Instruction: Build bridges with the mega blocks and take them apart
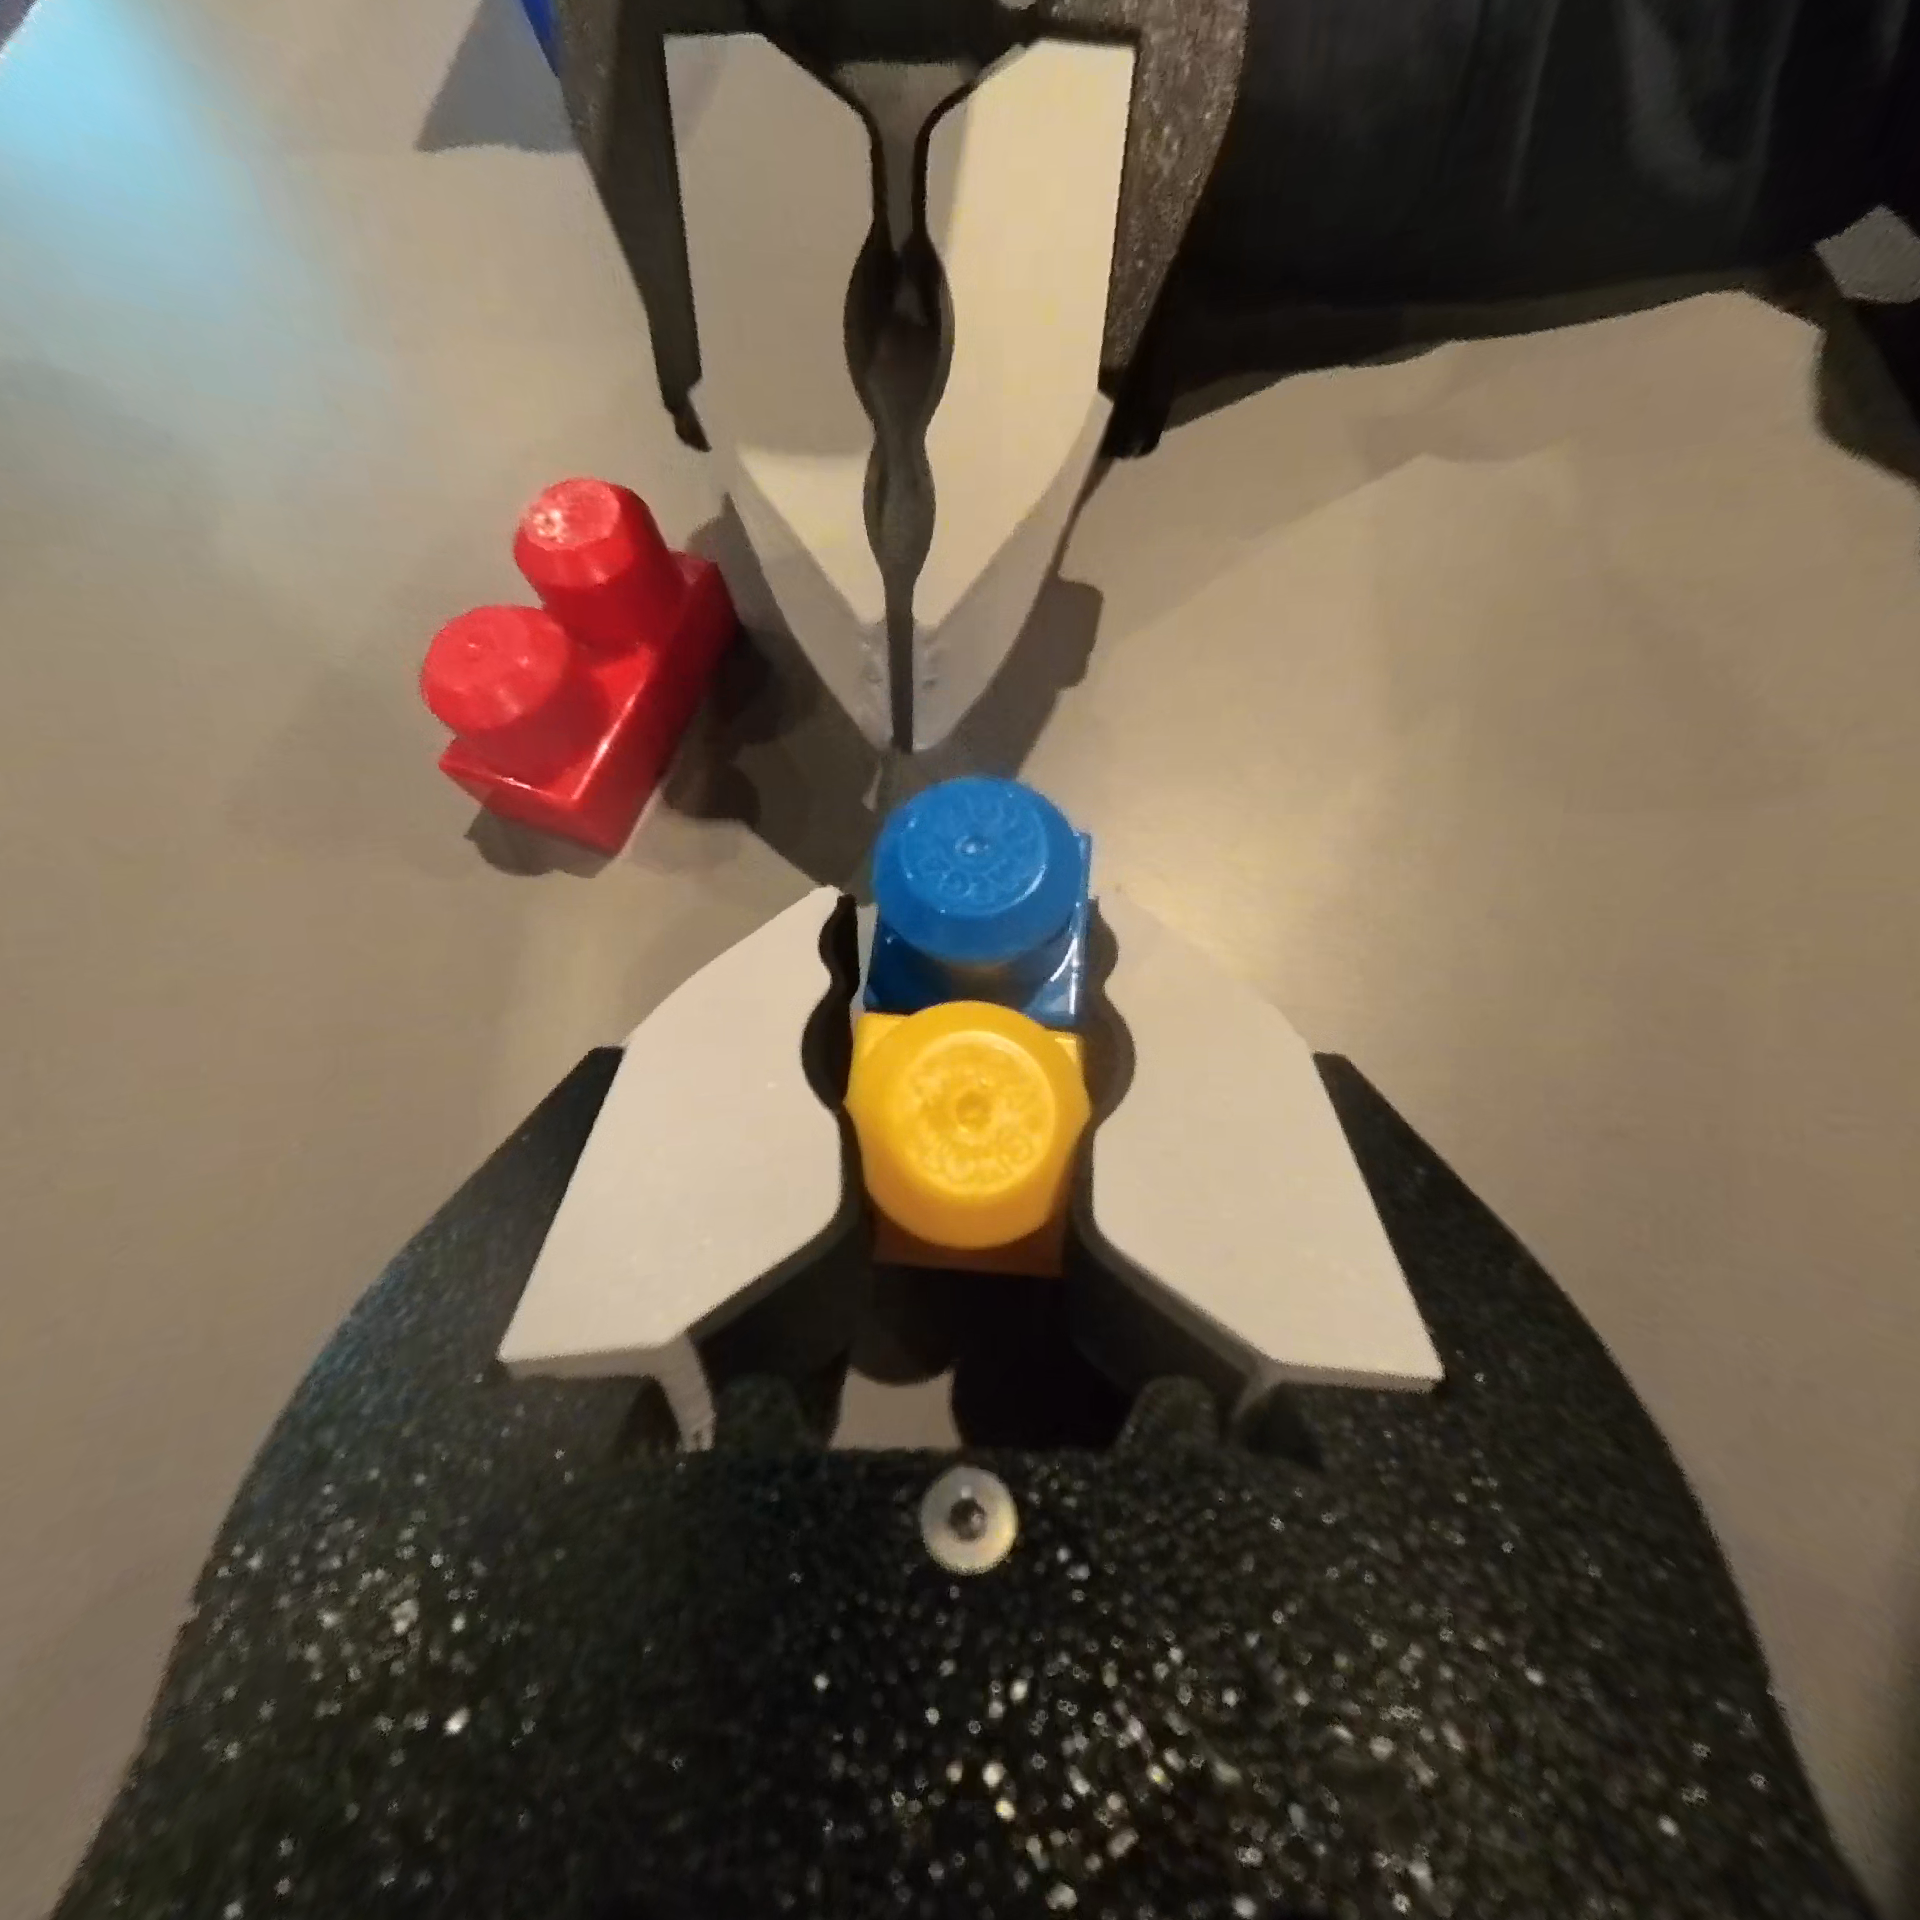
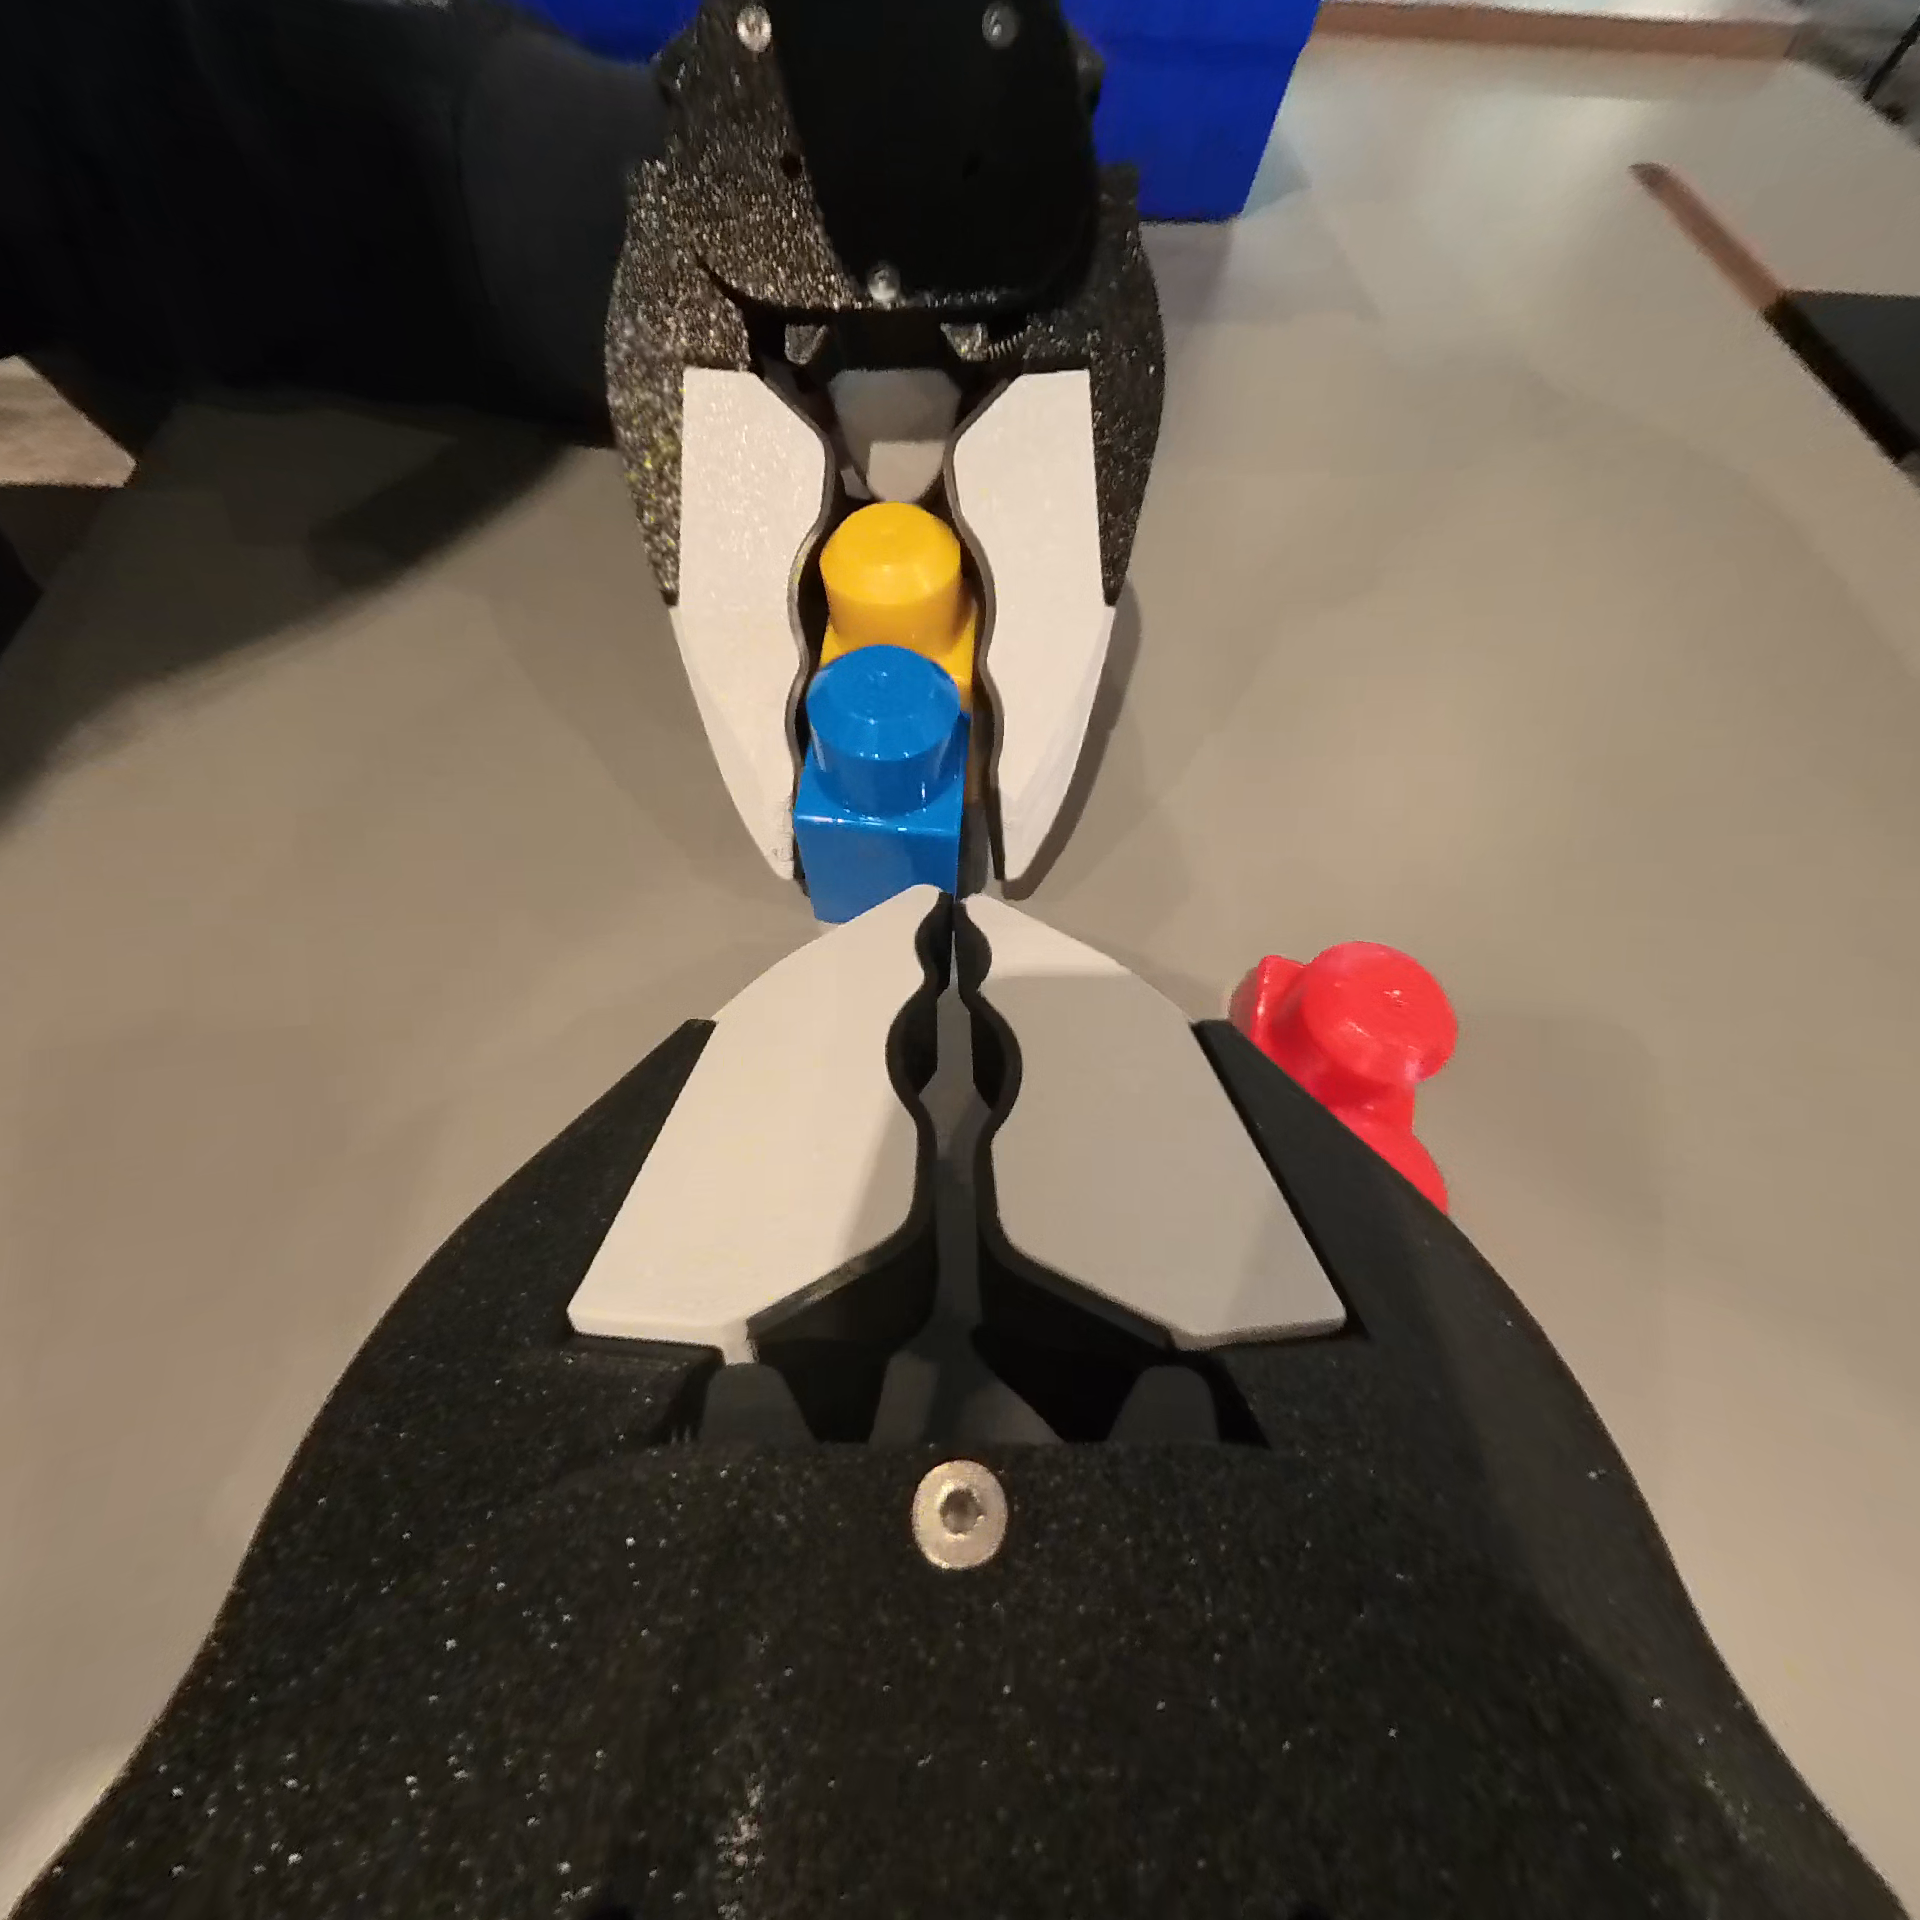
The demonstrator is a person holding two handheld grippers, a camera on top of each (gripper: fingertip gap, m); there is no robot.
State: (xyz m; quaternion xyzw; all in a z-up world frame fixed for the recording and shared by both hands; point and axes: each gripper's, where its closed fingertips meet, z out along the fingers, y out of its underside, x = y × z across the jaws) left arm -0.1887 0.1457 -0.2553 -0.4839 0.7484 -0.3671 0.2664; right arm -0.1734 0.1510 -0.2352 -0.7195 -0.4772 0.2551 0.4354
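Yellow block (image 1: 961,1143) near; blue bin (image 2: 1184,104) elsewhere.

Honestly a lot is blocked here: from the right wrist view the red block (image 2: 1351,1049) is half tucked behind the right gripper (image 2: 951,925), so you can't see its base. The blue bin (image 2: 1195,114) at the back is chopped off by the top edge. The yellow block (image 1: 961,1132) has its lower part buried between the left gripper (image 1: 966,935) fingers, can't tell if they pinch it. A dark sleeve (image 1: 1507,156) runs off the corner, blurry too
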